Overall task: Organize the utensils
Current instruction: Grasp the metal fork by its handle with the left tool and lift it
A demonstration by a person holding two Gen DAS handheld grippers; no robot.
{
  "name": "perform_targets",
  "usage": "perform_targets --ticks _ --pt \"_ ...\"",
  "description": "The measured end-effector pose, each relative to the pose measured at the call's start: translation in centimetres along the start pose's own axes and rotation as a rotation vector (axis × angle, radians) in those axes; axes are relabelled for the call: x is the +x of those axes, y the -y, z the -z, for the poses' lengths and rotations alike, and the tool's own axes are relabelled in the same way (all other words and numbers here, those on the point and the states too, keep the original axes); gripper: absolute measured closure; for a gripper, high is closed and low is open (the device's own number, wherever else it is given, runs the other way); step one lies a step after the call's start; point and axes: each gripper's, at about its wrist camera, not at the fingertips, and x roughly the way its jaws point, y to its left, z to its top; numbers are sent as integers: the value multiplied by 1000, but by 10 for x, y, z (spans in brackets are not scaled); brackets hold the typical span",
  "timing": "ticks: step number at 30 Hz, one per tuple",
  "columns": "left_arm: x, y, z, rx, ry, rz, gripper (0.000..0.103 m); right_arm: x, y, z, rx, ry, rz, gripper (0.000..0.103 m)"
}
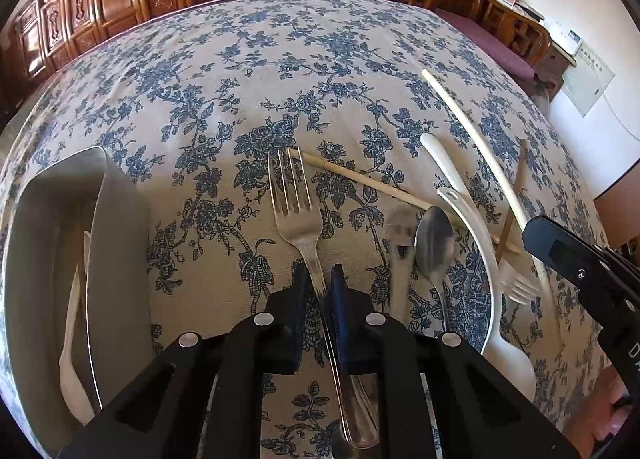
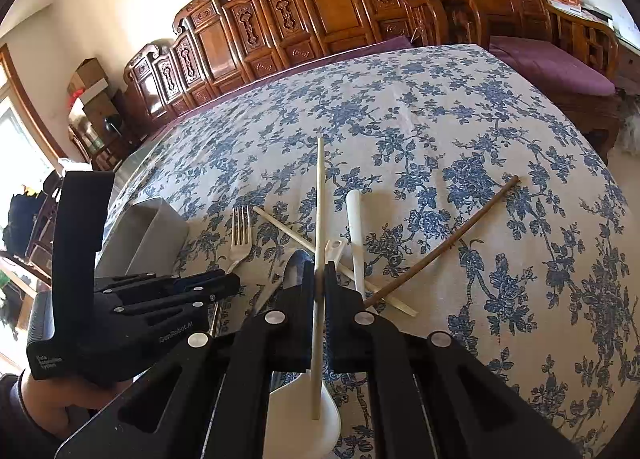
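Two grippers each pinching one utensil over the floral table.
Grey tray [image 1: 120, 227] at 9 o'clock. Left gripper [image 1: 320, 279] nips the metal fork [image 1: 298, 219] by its stiff, slippery neck, tines toward 12. Only the right view shows the right gripper [image 2: 319, 275] clamped mid-shaft on a light, rigid pale chopstick [image 2: 319, 219].

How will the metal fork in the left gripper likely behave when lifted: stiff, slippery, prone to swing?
The shiny metal fork probably stays stiff. Its polished handle looks slippery, so it may slide between the left gripper jaws. They pinch mid-handle, with the tines far ahead, so it might pivot and dip.
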Motion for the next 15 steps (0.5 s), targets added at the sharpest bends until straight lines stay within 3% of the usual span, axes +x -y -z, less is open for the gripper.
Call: perform_targets --ticks 6,15 --pt "0 4 1 17 2 -24 92 2 -3 1 -7 -7 -3 97" --pt "-22 3 7 31 44 15 97 5 -10 2 -30 -14 2 97"
